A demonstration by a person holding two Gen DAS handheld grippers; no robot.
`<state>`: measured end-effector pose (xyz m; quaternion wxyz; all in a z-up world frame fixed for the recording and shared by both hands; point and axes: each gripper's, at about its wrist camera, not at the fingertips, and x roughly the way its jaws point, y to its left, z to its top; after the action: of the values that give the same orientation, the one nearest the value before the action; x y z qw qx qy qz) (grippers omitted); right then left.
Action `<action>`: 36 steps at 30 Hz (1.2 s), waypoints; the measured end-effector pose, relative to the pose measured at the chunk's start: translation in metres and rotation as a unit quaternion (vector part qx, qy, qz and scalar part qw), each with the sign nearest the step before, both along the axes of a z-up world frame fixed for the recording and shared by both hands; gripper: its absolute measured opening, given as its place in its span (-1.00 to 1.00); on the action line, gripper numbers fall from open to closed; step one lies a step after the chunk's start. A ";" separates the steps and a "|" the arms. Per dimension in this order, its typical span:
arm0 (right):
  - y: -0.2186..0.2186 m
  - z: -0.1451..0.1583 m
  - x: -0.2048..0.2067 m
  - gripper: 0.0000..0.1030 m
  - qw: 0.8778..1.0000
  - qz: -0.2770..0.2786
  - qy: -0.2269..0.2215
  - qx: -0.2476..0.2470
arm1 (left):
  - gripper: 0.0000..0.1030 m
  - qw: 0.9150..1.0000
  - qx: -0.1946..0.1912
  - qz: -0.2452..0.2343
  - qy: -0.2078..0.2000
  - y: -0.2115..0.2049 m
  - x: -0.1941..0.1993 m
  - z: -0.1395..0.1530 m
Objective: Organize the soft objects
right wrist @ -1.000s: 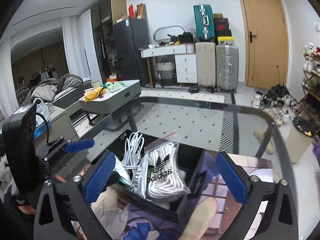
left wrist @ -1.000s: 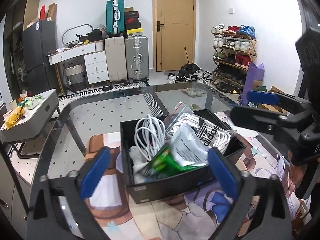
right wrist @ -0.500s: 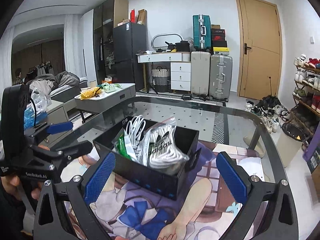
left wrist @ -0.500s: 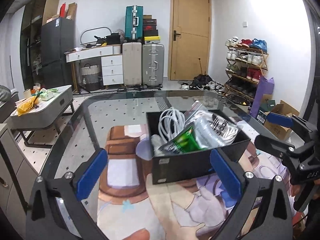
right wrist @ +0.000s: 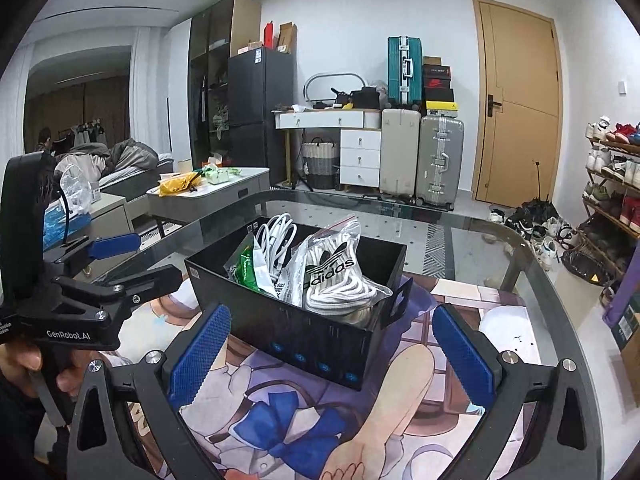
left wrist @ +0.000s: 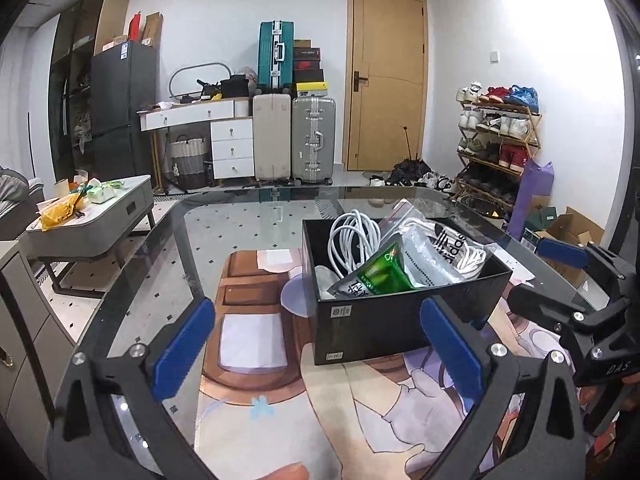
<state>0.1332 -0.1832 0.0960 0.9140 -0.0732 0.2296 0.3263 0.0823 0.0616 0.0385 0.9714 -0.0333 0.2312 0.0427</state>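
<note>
A black box (left wrist: 384, 326) stands on a printed mat (left wrist: 256, 396) on a glass table. It holds a coiled white cable (left wrist: 350, 242), a green packet (left wrist: 380, 274) and a bagged white Adidas item (left wrist: 448, 250). The box also shows in the right wrist view (right wrist: 320, 350), with the cable (right wrist: 276, 240), packet (right wrist: 246, 266) and Adidas bag (right wrist: 336, 276). My left gripper (left wrist: 316, 354) is open and empty, in front of the box. My right gripper (right wrist: 330, 350) is open and empty, also short of the box. Each gripper shows in the other's view, the right one (left wrist: 560, 280) and the left one (right wrist: 116, 256).
The glass table's rounded edge (left wrist: 180, 216) curves at the left and far side. A low grey table (left wrist: 92, 216) with clutter stands beyond at left. Suitcases (left wrist: 312, 140), a white desk and a shoe rack (left wrist: 496, 140) line the far walls.
Both grippers have pulled back and up from the box, which now looks smaller and farther. Both stay open and empty. The box contents have not moved.
</note>
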 end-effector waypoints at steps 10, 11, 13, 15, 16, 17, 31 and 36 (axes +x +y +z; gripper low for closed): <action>-0.006 0.001 0.001 0.99 1.000 -0.012 -0.004 0.013 | 1.00 1.000 0.001 0.004 -0.003 -0.002 -0.002 0.000; -0.006 0.001 0.001 0.99 1.000 -0.017 -0.004 0.013 | 1.00 1.000 0.000 0.006 -0.002 -0.001 -0.001 -0.001; -0.006 0.001 0.002 0.99 1.000 -0.020 -0.004 0.012 | 1.00 1.000 -0.002 0.007 -0.001 0.000 -0.001 -0.002; -0.006 0.001 0.002 0.99 1.000 -0.023 -0.005 0.010 | 1.00 1.000 -0.004 0.008 0.000 0.000 -0.001 -0.002; -0.006 0.001 0.002 0.99 1.000 -0.025 -0.006 0.008 | 1.00 1.000 -0.006 0.008 0.000 0.001 0.000 -0.002; -0.005 0.001 0.002 0.99 1.000 -0.025 -0.007 0.006 | 1.00 1.000 -0.008 0.008 0.000 0.002 0.001 -0.002; -0.001 0.001 -0.007 0.99 0.999 -0.026 -0.019 0.000 | 1.00 1.000 -0.015 0.009 -0.001 0.006 -0.002 -0.004; -0.005 0.002 -0.007 0.99 0.999 -0.027 -0.017 0.007 | 1.00 1.000 -0.015 0.010 -0.005 0.006 -0.005 -0.003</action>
<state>0.1260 -0.1879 0.0981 0.9268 -0.0666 0.2137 0.3016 0.0778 0.0675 0.0351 0.9714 -0.0504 0.2270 0.0486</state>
